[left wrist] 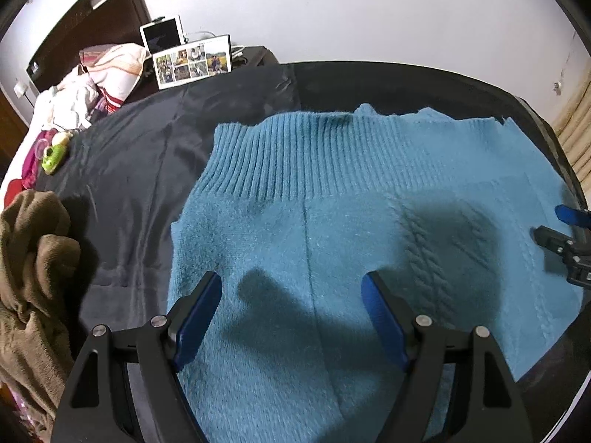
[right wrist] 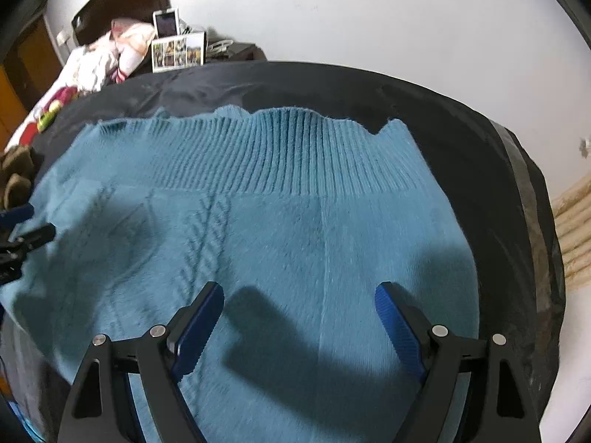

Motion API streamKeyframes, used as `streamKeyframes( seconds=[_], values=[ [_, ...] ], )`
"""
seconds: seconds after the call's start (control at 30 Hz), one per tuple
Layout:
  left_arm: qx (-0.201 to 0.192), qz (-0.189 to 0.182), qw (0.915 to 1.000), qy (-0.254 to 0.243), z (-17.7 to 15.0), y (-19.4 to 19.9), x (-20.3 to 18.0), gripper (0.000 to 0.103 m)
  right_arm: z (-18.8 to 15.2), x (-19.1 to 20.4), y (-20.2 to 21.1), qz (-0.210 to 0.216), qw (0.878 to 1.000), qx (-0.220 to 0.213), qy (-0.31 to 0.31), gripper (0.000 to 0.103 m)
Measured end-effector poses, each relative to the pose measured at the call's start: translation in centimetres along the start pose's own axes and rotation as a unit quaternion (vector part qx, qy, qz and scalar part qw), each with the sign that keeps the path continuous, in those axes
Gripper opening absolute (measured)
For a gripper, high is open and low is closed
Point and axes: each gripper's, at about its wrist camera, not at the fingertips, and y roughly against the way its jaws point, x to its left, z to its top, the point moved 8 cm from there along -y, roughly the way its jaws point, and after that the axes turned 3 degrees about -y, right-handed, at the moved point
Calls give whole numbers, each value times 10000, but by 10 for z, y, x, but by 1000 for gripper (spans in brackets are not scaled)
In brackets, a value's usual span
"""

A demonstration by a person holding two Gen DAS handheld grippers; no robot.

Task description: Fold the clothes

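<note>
A teal knitted sweater (left wrist: 332, 229) (right wrist: 277, 229) lies flat on a black cloth-covered surface (left wrist: 140, 155), its ribbed hem at the far side. Folded panels overlap along vertical edges, with a cable pattern between them. My left gripper (left wrist: 291, 288) hovers open above the sweater's left part, nothing between its blue pads. My right gripper (right wrist: 299, 295) hovers open above the right part, also holding nothing. Each gripper shows at the edge of the other's view: the right one (left wrist: 554, 236) at the far right, the left one (right wrist: 26, 229) at the far left.
A brown fleece garment (left wrist: 33, 277) is heaped at the left edge. Further back lie a green toy (left wrist: 53, 157), pink and white bedding (left wrist: 110, 70), a photo frame (left wrist: 192, 61) and a tablet (left wrist: 162, 37). A white wall stands behind; the surface's right edge (right wrist: 535, 221) drops off.
</note>
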Motion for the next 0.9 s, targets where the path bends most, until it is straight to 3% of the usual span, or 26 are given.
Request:
streamKeyframes(
  seconds=[0.33,0.9],
  values=[
    [212,-79,9996,-139,-19,-16,-21,81,-49,-17,12,-20,9996,178,-217,88],
    [368,110,9990,228,-25,-25,-17,92,-40,-19,1,-114,9991,226,-347,99]
  ],
)
